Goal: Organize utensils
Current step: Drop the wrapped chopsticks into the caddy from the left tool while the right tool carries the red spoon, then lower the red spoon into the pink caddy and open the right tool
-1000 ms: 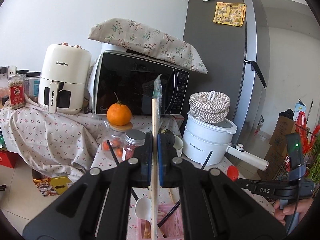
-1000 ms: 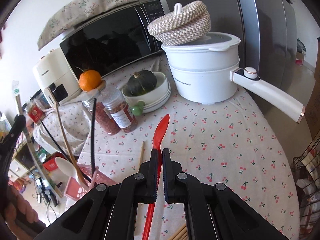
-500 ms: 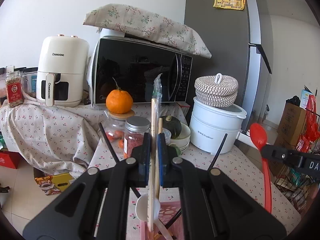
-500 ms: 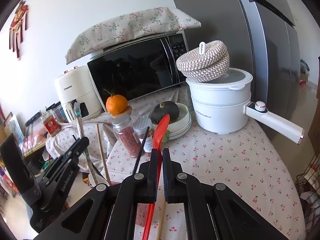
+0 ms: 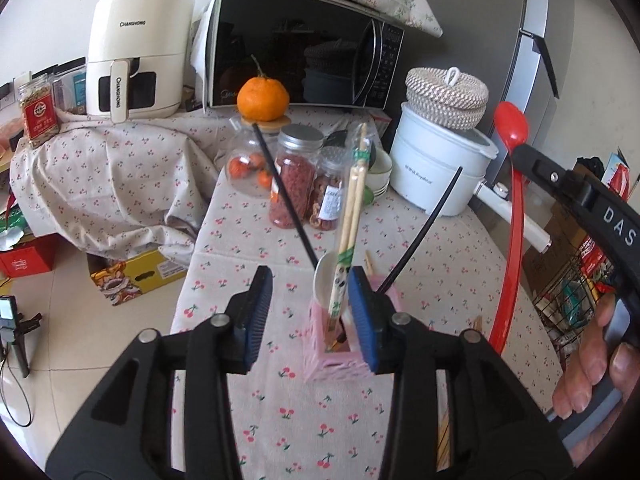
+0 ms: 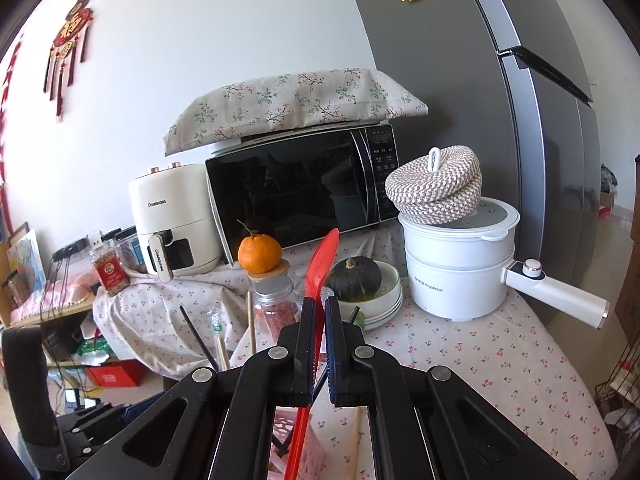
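Left gripper [image 5: 308, 300] jaws opening, wrapped wooden chopsticks [image 5: 349, 216] standing free in the pink slotted plastic utensil holder [image 5: 334, 354]. At three o'clock, right gripper [image 6: 319, 312] pinching the long red plastic spoon [image 5: 510, 216]. Likely next: lowering spoon into holder, handle first.

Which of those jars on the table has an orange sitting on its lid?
The round glass jar with the wooden lid, farthest left of the jars; the orange rests on it. The red-filled jar beside it has a bare metal lid.
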Motion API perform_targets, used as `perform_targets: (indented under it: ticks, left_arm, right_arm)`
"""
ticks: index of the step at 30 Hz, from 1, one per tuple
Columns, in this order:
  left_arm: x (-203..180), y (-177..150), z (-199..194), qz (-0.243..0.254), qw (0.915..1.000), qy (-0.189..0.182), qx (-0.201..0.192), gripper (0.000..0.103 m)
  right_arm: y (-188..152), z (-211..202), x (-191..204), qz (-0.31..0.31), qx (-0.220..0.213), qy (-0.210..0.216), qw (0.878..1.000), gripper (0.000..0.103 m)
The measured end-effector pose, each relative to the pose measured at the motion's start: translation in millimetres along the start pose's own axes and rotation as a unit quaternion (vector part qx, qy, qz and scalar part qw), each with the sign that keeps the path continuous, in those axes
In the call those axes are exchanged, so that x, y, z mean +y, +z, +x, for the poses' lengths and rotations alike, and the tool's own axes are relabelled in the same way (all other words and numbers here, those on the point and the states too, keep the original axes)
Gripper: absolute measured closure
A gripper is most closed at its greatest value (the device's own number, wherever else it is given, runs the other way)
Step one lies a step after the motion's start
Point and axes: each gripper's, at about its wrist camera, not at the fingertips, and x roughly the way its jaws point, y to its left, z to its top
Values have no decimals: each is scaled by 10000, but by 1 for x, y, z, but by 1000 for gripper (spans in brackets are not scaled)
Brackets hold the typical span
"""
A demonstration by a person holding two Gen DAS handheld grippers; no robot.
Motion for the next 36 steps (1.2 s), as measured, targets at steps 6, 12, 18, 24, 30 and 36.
perform_targets:
  ticks: [6,12,18,24,30,36]
  left_arm:
    - [16,-12,-2,-64,9979,80,646,41]
    - [23,-18,-4,-74,9961,-12,877,38]
    - [27,-20,-5,-85,9953,-21,962,36]
    - [32,-21,-4,-100,9947,11,1023,34]
    - [32,-21,-5,-145,9947,-19,1014,32]
    - [24,-24,-9,-103,9951,-42,979,22]
  right_arm:
    - [-4,18,21,-183,-107,-184,9996,99]
    - [-15,35,40,-441,-254,-584,9970,99]
    - [-22,47,53,-686,-492,-933,9921,99]
    - [-33,54,55,-685,-467,-1048,9910,99]
    - [-35,46,42,-404,-98,-701,9967,97]
    - [-29,19,33,-192,117,-285,9993,62]
